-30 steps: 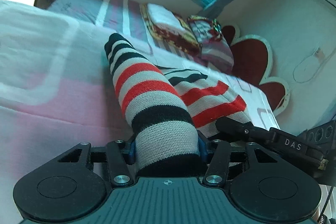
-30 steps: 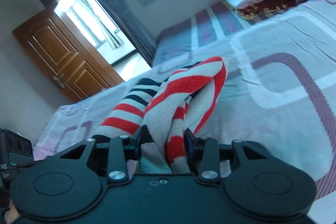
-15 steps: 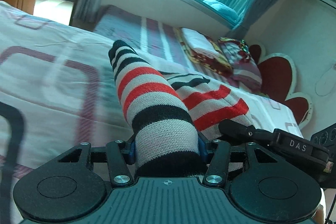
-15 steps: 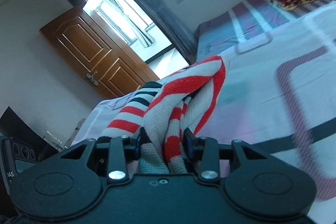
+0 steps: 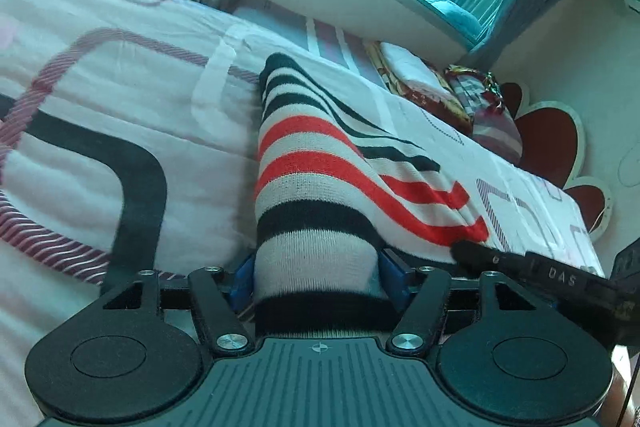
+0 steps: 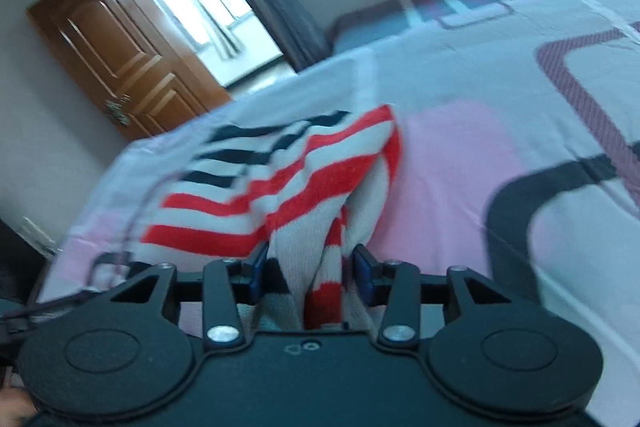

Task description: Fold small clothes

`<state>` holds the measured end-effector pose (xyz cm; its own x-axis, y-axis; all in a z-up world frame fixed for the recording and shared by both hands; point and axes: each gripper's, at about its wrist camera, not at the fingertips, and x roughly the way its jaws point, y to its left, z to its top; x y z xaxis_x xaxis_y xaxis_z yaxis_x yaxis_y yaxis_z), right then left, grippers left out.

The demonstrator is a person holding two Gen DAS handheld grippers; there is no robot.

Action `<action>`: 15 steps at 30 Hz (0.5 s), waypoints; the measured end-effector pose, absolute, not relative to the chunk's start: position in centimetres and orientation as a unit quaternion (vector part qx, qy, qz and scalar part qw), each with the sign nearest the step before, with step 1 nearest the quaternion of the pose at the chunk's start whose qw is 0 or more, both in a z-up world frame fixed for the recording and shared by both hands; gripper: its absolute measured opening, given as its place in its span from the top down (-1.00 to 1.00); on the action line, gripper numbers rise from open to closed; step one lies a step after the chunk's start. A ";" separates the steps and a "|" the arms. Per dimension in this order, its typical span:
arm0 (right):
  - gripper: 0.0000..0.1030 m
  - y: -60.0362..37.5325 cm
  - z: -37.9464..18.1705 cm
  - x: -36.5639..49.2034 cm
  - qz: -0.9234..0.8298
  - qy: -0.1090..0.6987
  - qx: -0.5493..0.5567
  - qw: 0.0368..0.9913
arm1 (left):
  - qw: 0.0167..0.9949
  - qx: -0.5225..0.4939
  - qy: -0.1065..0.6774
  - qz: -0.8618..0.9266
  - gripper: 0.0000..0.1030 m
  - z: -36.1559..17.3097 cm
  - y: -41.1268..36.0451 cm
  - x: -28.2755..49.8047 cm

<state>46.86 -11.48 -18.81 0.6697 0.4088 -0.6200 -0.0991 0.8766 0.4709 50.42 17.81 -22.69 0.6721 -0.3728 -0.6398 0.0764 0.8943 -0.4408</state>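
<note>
A small knit garment with red, black and pale grey stripes [image 5: 320,179] lies stretched over the bed between both grippers. My left gripper [image 5: 316,267] is shut on its black-and-grey end, which bulges between the blue pads. My right gripper [image 6: 310,267] is shut on a bunched red-and-white fold of the same garment [image 6: 280,183]. The right gripper's finger [image 5: 520,263] shows at the right of the left wrist view, touching the garment's far edge. The fingertips of both grippers are hidden by the cloth.
The bed sheet [image 5: 120,115] is pale pink and white with dark curved bands. Folded blankets and pillows [image 5: 444,99] lie at the head of the bed, by red heart-shaped cushions [image 5: 552,143]. A wooden door [image 6: 120,55] and windows stand beyond the bed.
Both grippers have swung and come lower toward the sheet with the garment held. The garment now lies spread flatter on the bed instead of hanging bunched.
</note>
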 end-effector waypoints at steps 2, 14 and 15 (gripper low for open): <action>0.05 -11.2 -18.2 46.1 0.126 0.371 0.181 0.902 | 0.902 -0.177 0.375 -0.120 -0.23 -21.7 17.8 49.6; 0.09 -5.9 -14.2 40.9 0.176 0.334 0.067 0.923 | 0.907 -0.132 0.387 -0.103 -0.23 -22.2 16.7 46.0; 0.09 -5.5 -14.5 40.6 0.179 0.340 0.059 0.921 | 0.906 -0.134 0.388 -0.102 -0.23 -22.4 16.7 45.9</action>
<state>40.59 -5.48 -14.50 0.7047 0.3695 -0.6057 -0.2890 0.9291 0.2305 45.95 16.70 -22.40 0.6786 -0.2878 -0.6758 0.0806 0.9437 -0.3210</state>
